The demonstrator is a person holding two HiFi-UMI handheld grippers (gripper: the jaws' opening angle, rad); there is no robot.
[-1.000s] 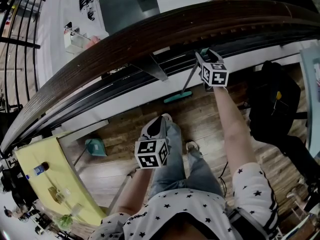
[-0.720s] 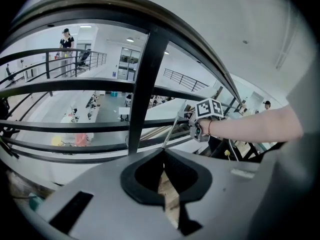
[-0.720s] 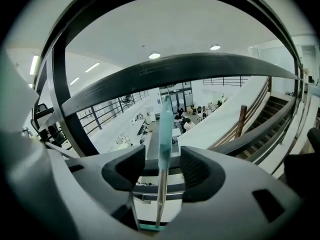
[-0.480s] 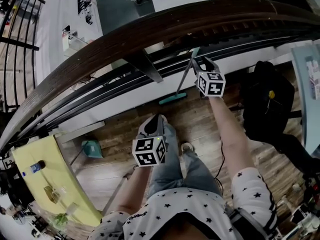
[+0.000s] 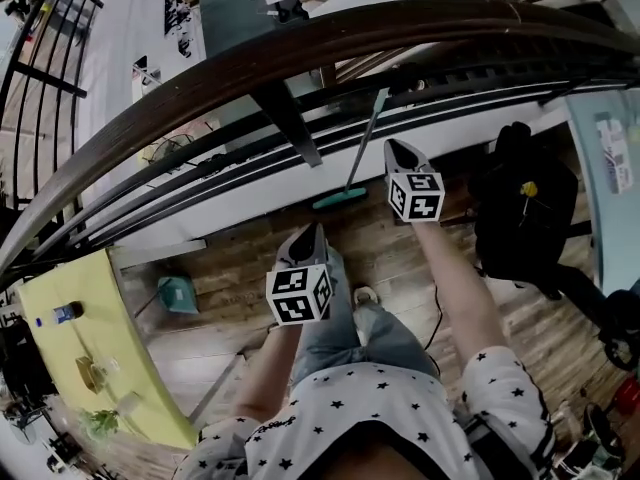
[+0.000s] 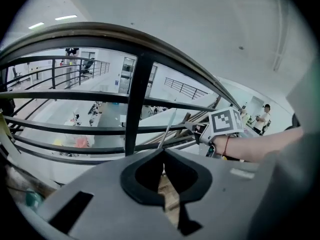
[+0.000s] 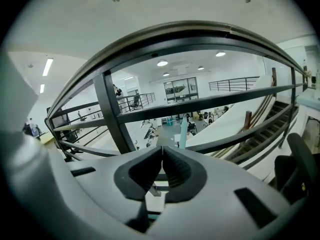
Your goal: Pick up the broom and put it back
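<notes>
The broom leans on the railing: its teal head (image 5: pixel 340 198) rests on the wood floor and its thin handle (image 5: pixel 368 133) runs up to the rail. My right gripper (image 5: pixel 392 147) is just right of the handle and apart from it; its jaws have just been closing and are shut with nothing between them. In the right gripper view the jaws (image 7: pixel 161 149) meet, and the pale handle (image 7: pixel 183 131) stands beyond them. My left gripper (image 5: pixel 313 230) hovers lower, shut and empty, over the person's legs. The left gripper view shows the handle (image 6: pixel 167 131) and the right gripper (image 6: pixel 194 130) ahead.
A dark curved railing (image 5: pixel 300 53) with black bars crosses in front, with a lower floor beyond it. A teal dustpan (image 5: pixel 178 293) lies on the floor at left, near a yellow table (image 5: pixel 90 338). A black bag (image 5: pixel 520 208) sits at right.
My right gripper was open around the broom handle; it has let go, drawn back to the handle's right and shut. The broom stays leaning on the railing. My left gripper rose slightly.
</notes>
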